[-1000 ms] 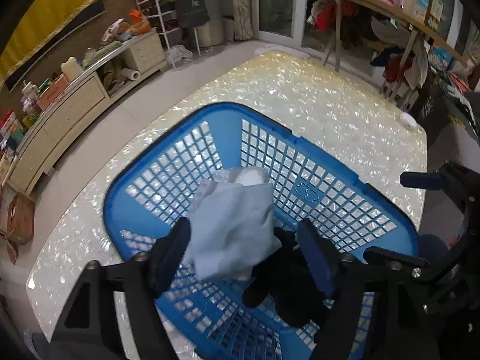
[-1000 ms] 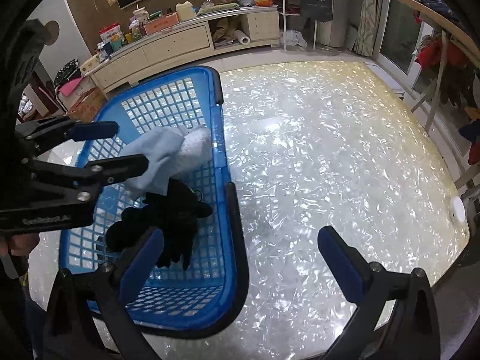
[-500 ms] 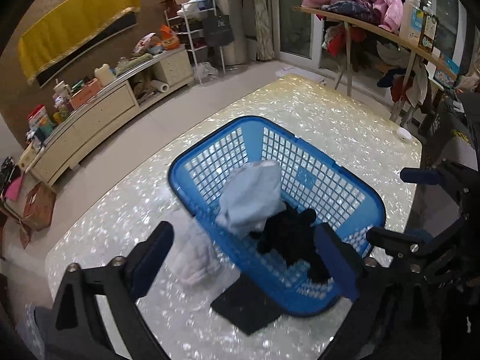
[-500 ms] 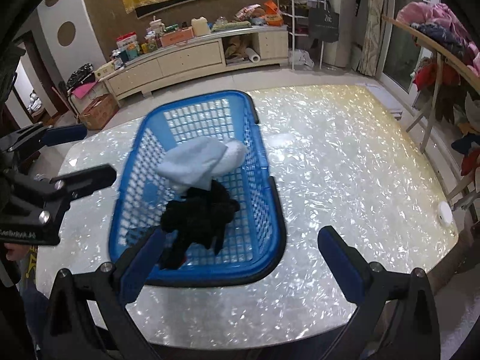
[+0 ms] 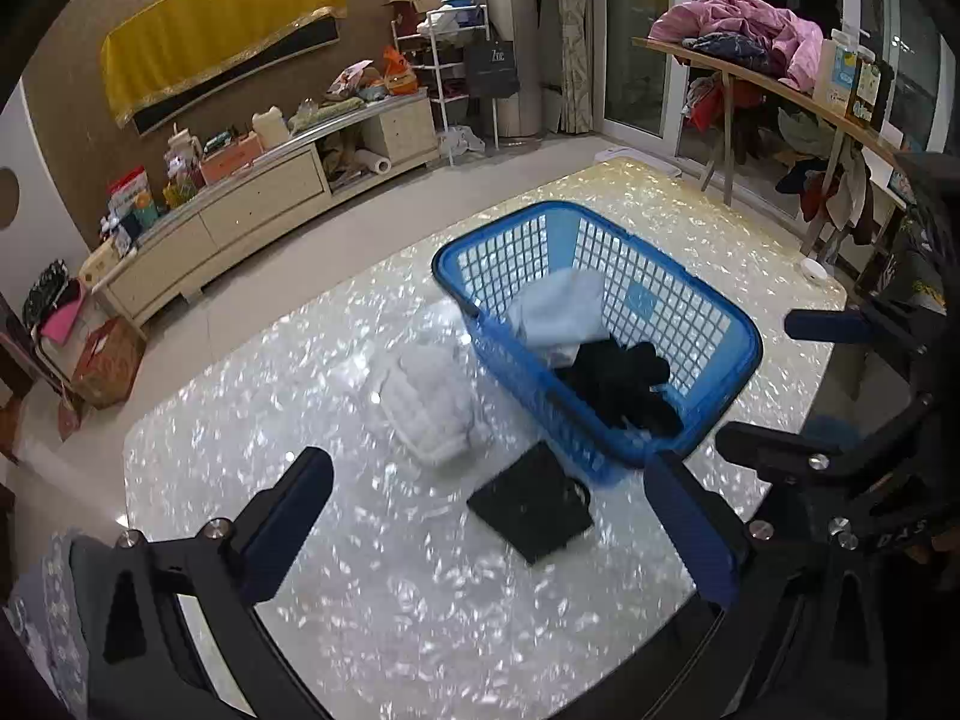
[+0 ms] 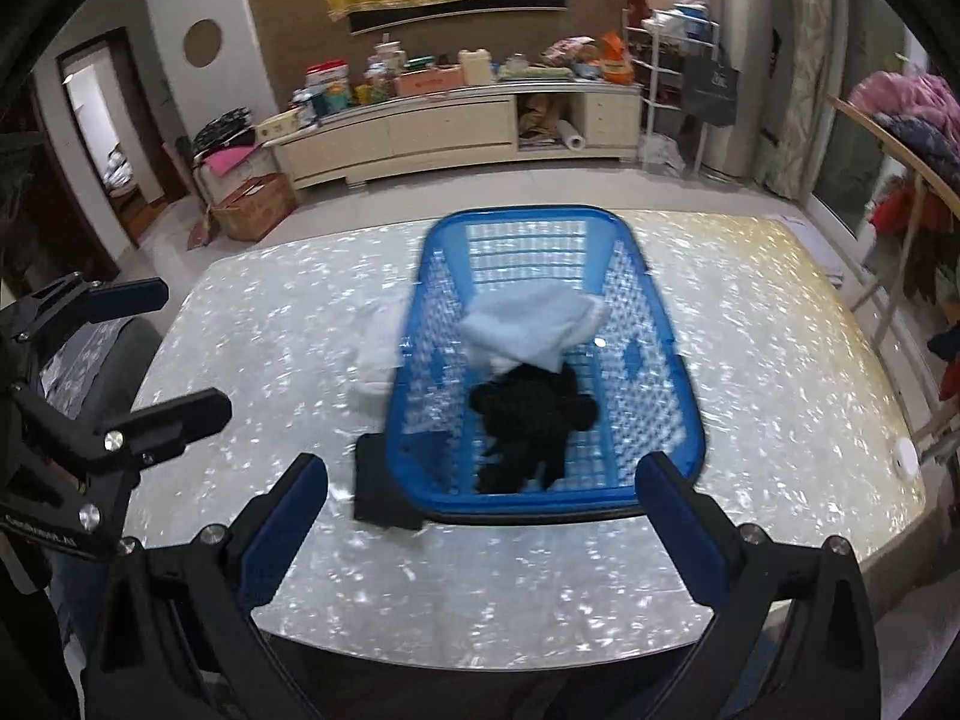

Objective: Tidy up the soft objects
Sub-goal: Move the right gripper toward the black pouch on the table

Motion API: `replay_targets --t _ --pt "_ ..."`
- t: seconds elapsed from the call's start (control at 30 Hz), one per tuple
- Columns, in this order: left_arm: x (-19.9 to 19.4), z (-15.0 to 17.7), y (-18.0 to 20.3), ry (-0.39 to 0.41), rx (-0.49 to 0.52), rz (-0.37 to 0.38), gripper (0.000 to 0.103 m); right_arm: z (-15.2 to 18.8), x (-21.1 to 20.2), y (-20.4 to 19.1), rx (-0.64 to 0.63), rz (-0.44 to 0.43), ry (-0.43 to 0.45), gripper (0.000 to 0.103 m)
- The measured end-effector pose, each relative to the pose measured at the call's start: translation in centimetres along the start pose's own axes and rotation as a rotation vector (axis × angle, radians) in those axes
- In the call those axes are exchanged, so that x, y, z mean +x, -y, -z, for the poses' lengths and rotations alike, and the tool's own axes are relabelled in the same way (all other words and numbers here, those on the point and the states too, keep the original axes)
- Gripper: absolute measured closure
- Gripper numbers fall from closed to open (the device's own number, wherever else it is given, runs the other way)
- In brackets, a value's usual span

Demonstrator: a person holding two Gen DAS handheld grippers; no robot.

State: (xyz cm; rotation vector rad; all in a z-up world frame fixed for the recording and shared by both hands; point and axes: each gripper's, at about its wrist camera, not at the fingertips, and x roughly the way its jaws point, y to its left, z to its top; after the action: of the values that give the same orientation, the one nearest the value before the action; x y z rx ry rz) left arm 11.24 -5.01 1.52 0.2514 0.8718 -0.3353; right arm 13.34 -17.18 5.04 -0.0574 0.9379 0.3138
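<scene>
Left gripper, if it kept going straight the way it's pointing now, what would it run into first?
Probably the folded black cloth lying flat on the table, just short of the blue basket. The left gripper is open and empty, and the cloth sits about midway between its fingers; depth is uncertain.

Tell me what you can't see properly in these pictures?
- Black cloth, right wrist view: the basket rim covers part of it.
- White item, right wrist view: blurred and half behind the basket wall; its kind is unclear.
- Black pile, both views: too dark to tell its shape.
- Light blue cloth, left wrist view: its lower edge is hidden by the basket wall.
</scene>
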Motion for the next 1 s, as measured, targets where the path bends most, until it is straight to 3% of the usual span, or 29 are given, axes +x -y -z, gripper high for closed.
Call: replay_targets --t 0.6,0.87,1.0 --pt "-0.8 10.5 -5.6 -0.112 -0.161 -0.019 0.0 2.4 4.4 -8.0 -0.141 -0.089 -0.104 0.001" --pt "1.0 13.2 -6.9 -0.175 -0.197 -0.028 0.0 3.7 7.1 -11.4 -0.202 -0.125 -0.175 0.021" --pt "2.0 14.1 -7.9 -0.194 -0.222 -0.017 0.0 4.1 8.5 -12.4 -0.215 -0.148 -0.216 0.022"
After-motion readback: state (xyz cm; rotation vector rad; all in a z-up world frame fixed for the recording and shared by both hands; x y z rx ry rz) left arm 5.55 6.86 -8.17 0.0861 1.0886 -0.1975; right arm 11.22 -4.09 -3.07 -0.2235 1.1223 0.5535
